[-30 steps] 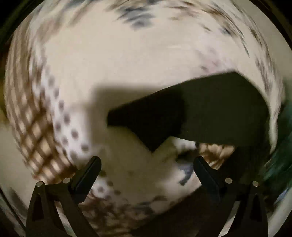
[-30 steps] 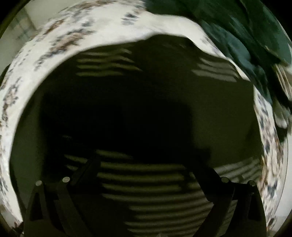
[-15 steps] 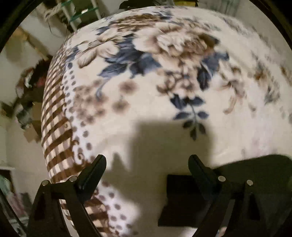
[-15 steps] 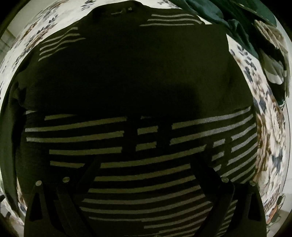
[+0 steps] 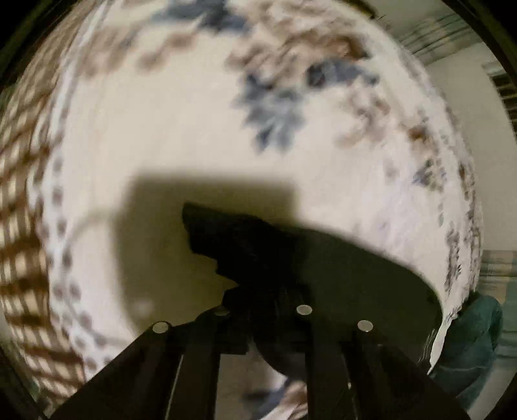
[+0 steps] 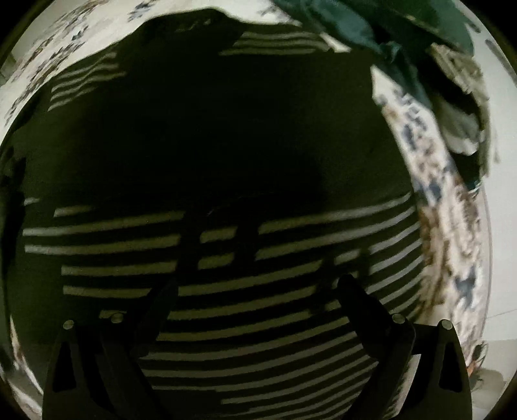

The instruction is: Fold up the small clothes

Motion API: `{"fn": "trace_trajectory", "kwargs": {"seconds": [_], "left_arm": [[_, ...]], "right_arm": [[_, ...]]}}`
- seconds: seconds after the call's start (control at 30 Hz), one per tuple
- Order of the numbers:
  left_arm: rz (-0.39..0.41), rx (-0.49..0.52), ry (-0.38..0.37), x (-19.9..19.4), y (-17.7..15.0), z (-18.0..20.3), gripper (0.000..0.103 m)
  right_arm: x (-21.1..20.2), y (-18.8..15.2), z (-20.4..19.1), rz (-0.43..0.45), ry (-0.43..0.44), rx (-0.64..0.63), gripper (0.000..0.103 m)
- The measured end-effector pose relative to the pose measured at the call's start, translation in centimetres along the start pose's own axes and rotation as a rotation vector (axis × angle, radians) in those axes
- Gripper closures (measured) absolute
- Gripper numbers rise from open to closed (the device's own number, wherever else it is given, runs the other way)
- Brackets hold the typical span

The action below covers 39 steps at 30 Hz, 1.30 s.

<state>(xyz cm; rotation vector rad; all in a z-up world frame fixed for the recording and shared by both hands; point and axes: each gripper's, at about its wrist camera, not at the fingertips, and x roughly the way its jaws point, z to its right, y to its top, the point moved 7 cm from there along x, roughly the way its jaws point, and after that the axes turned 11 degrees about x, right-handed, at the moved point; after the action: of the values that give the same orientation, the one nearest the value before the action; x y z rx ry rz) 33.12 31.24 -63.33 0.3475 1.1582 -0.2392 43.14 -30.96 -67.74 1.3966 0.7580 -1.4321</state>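
A black sweater with grey stripes (image 6: pixel 226 155) lies spread flat on a floral blanket (image 6: pixel 446 226) and fills the right wrist view. My right gripper (image 6: pixel 255 284) is open just above its striped lower part, empty. In the left wrist view my left gripper (image 5: pixel 261 307) is shut on a black edge of the sweater (image 5: pixel 245 245), which bunches up between the jaws and trails off to the right over the blanket (image 5: pixel 181 122).
A dark green garment (image 6: pixel 381 29) and a patterned one (image 6: pixel 462 106) lie heaped at the blanket's far right. The green heap also shows at the right edge of the left wrist view (image 5: pixel 468 342). The blanket's brown checked border (image 5: pixel 22 200) runs along the left.
My left gripper was open over the blanket and has closed on the sweater's black edge. The right gripper stays open, having shifted slightly over the stripes.
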Motion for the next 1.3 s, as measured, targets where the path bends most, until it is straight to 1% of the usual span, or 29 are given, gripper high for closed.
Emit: {"fn": "trace_trajectory", "kwargs": {"seconds": [0.03, 0.07, 0.1, 0.17, 0.23, 0.33, 0.37, 0.43, 0.47, 0.53, 0.6, 0.63, 0.67, 0.7, 0.77, 0.8, 0.83, 0.87, 0.93, 0.97, 1.0, 1.03, 1.07, 1.1, 1.13, 1.17, 1.23, 1.27, 1.3], "left_arm": [[0.031, 0.042, 0.008, -0.5, 0.7, 1.0, 0.096], [0.065, 0.119, 0.022, -1.0, 2.0, 2.1, 0.096], [0.09, 0.181, 0.035, -1.6, 2.5, 3.4, 0.096], [0.133, 0.312, 0.051, -3.0, 2.6, 6.5, 0.096], [0.159, 0.405, 0.05, -4.2, 2.6, 9.0, 0.096], [0.21, 0.563, 0.026, -6.8, 0.7, 14.4, 0.096], [0.231, 0.637, 0.009, -7.6, -0.7, 17.7, 0.096], [0.253, 0.762, -0.042, -8.7, -4.4, 23.2, 0.096], [0.248, 0.84, -0.084, -8.8, -7.2, 26.7, 0.096], [0.214, 0.949, -0.166, -8.5, -12.7, 32.2, 0.096], [0.138, 1.068, -0.264, -6.9, -20.3, 37.9, 0.096], [0.104, 1.11, -0.295, -6.3, -23.5, 40.0, 0.096], [0.059, 1.164, -0.337, -5.3, -27.6, 42.1, 0.096], [0.015, 1.22, -0.361, -4.1, -31.5, 43.9, 0.096], [-0.042, 1.308, -0.391, -2.2, -37.6, 46.6, 0.096], [-0.083, 1.352, -0.394, -0.9, -40.5, 47.6, 0.095], [-0.137, 1.404, -0.38, 0.8, -43.0, 48.2, 0.095], [-0.196, 1.443, -0.345, 2.5, -45.3, 48.5, 0.091], [-0.284, 1.474, -0.322, 4.7, -47.8, 48.6, 0.09], [-0.314, 1.477, -0.317, 5.3, -48.1, 48.2, 0.084], [-0.316, 1.474, -0.302, 5.5, -47.8, 47.8, 0.076], [-0.315, 1.46, -0.304, 5.2, -47.7, 47.6, 0.056], [-0.311, 1.432, -0.313, 4.8, -46.4, 46.9, 0.034], [-0.29, 1.4, -0.314, 4.1, -44.5, 46.1, 0.024], [-0.265, 1.381, -0.307, 3.4, -43.5, 45.8, 0.013], [-0.211, 1.353, -0.278, 2.7, -40.4, 45.0, 0.013], [-0.108, 1.32, -0.185, 2.4, -35.1, 43.2, 0.013], [-0.047, 1.298, -0.111, 2.6, -31.2, 42.0, 0.013], [-0.011, 1.281, -0.052, 3.2, -28.4, 41.1, 0.013]], "right_arm": [[-0.3, 0.9, -0.1, 0.013, -0.003, -0.004, 0.003], [-0.7, 1.5, 0.1, 0.027, -0.004, -0.006, 0.003], [-1.0, 3.1, -0.3, 0.044, 0.001, -0.005, 0.003], [-1.4, 5.1, -0.9, 0.071, 0.021, -0.002, 0.003], [-1.6, 6.7, -1.0, 0.079, 0.042, 0.004, 0.003], [-2.4, 7.5, -0.5, 0.076, 0.082, 0.033, 0.003], [-2.6, 7.7, 0.0, 0.072, 0.094, 0.05, 0.003], [-2.5, 7.8, 1.2, 0.062, 0.106, 0.078, 0.003], [-2.2, 7.8, 2.3, 0.056, 0.1, 0.09, 0.003], [-1.5, 7.7, 5.1, 0.053, 0.053, 0.111, 0.003], [-0.4, 7.2, 8.1, 0.032, 0.019, 0.15, 0.003], [0.3, 7.0, 9.7, 0.015, 0.011, 0.175, 0.003], [0.9, 6.8, 11.2, -0.002, 0.003, 0.201, 0.003], [1.6, 6.6, 12.9, -0.019, -0.005, 0.225, 0.003], [2.6, 6.3, 15.7, -0.032, -0.032, 0.247, 0.003], [3.0, 6.2, 17.1, -0.031, -0.05, 0.248, 0.003], [3.3, 6.1, 18.1, -0.034, -0.056, 0.245, 0.003], [3.7, 6.0, 19.1, -0.041, -0.055, 0.243, 0.003], [4.2, 5.9, 21.3, -0.058, -0.024, 0.256, 0.003], [4.3, 5.9, 22.0, -0.062, -0.006, 0.262, 0.003], [4.3, 6.0, 23.0, -0.067, 0.022, 0.276, 0.003], [4.2, 6.0, 23.7, -0.07, 0.051, 0.29, 0.003], [3.9, 6.2, 24.4, -0.073, 0.097, 0.315, 0.003], [3.7, 6.3, 24.8, -0.077, 0.129, 0.332, 0.003], [3.3, 6.7, 25.2, -0.082, 0.18, 0.354, 0.003], [2.8, 7.2, 25.2, -0.083, 0.232, 0.371, 0.003], [1.7, 8.5, 24.6, -0.068, 0.332, 0.392, 0.003], [1.3, 9.3, 24.0, -0.062, 0.374, 0.395, 0.003], [0.9, 10.3, 22.9, -0.057, 0.425, 0.393, 0.003]]}}
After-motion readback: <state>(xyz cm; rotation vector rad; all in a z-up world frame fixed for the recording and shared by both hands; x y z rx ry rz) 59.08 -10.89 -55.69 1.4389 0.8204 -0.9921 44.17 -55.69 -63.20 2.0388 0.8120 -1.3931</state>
